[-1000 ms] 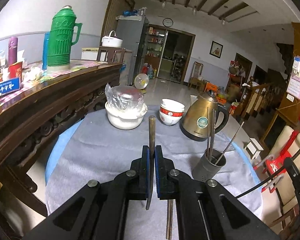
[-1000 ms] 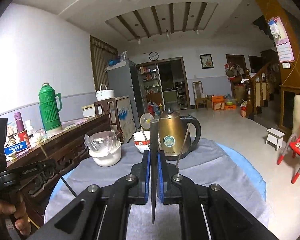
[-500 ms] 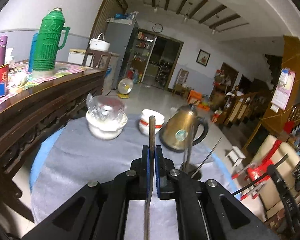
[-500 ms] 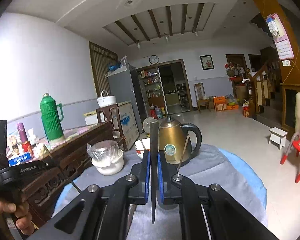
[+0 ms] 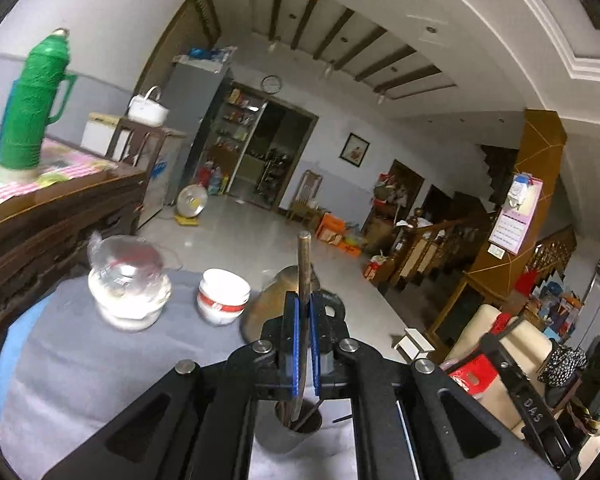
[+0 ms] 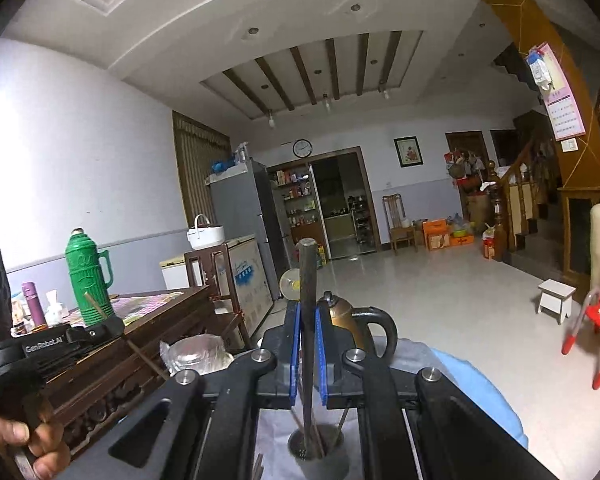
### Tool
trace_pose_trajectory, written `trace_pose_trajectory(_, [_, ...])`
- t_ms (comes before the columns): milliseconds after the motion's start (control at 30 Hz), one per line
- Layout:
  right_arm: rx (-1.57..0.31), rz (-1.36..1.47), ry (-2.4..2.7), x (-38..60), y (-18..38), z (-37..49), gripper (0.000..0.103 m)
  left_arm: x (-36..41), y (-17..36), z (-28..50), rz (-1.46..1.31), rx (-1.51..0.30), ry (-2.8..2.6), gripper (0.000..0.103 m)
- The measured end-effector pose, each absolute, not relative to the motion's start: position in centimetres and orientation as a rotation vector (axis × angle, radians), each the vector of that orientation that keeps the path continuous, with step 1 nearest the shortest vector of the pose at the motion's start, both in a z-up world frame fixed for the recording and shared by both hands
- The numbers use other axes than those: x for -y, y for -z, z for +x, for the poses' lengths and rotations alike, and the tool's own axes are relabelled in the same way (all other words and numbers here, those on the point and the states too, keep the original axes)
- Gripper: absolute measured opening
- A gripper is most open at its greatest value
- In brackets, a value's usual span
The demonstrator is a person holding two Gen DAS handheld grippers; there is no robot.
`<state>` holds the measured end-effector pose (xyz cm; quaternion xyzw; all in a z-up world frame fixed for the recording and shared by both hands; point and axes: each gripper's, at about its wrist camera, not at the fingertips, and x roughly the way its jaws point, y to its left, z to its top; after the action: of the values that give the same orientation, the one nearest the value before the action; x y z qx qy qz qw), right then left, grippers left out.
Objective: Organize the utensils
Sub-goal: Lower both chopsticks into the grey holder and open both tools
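Observation:
My left gripper [image 5: 305, 308] is shut on a brown chopstick [image 5: 303, 264], held upright with its lower tip over the grey utensil holder [image 5: 296, 436]. My right gripper [image 6: 309, 320] is shut on a dark chopstick [image 6: 308, 276], also upright, its lower end reaching into the holder's mouth [image 6: 318, 450]. The holder has several chopsticks in it and stands on the grey tablecloth [image 5: 80, 360]. The left gripper with its chopstick shows at the left of the right wrist view [image 6: 100, 330].
A gold kettle [image 6: 340, 320] stands behind the holder. A plastic-covered white bowl [image 5: 128, 292] and stacked red-and-white bowls [image 5: 222, 298] sit further back. A dark wooden sideboard [image 5: 52, 216] with a green thermos [image 5: 30, 100] runs along the left.
Both grippers have risen and moved over the utensil holder, which now sits directly below them. The right chopstick's lower end has reached the holder's mouth.

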<state>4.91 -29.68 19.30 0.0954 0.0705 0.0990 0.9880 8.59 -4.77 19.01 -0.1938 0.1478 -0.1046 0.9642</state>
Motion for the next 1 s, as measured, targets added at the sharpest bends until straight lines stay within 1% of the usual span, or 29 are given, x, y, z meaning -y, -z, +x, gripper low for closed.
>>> trace_pose_trajectory(133, [-0.189, 0.182, -0.188, 29.5, -18.0, 7.8, 0.008, 6.3, -18.0, 11.4, -0.372, -0.324, 0.219, 0.005])
trace_pose_trajectory(367, [-0.293, 0.164, -0.171, 29.7, -14.2, 11.9, 0.008, 7.8, -14.0, 15.5, -0.358, -0.424, 0.216, 0.005])
trace_pose_trajectory(600, [-0.372, 0.155, -0.172, 29.5, -12.0, 14.4, 0.008, 8.4, -11.4, 17.4, -0.34, -0.486, 0.214, 0.005])
trace_pose_trajectory(1000, [-0.488, 0.16, -0.183, 29.0, -9.1, 16.6, 0.008, 8.9, -9.1, 18.7, -0.33, -0.567, 0.212, 0.005])
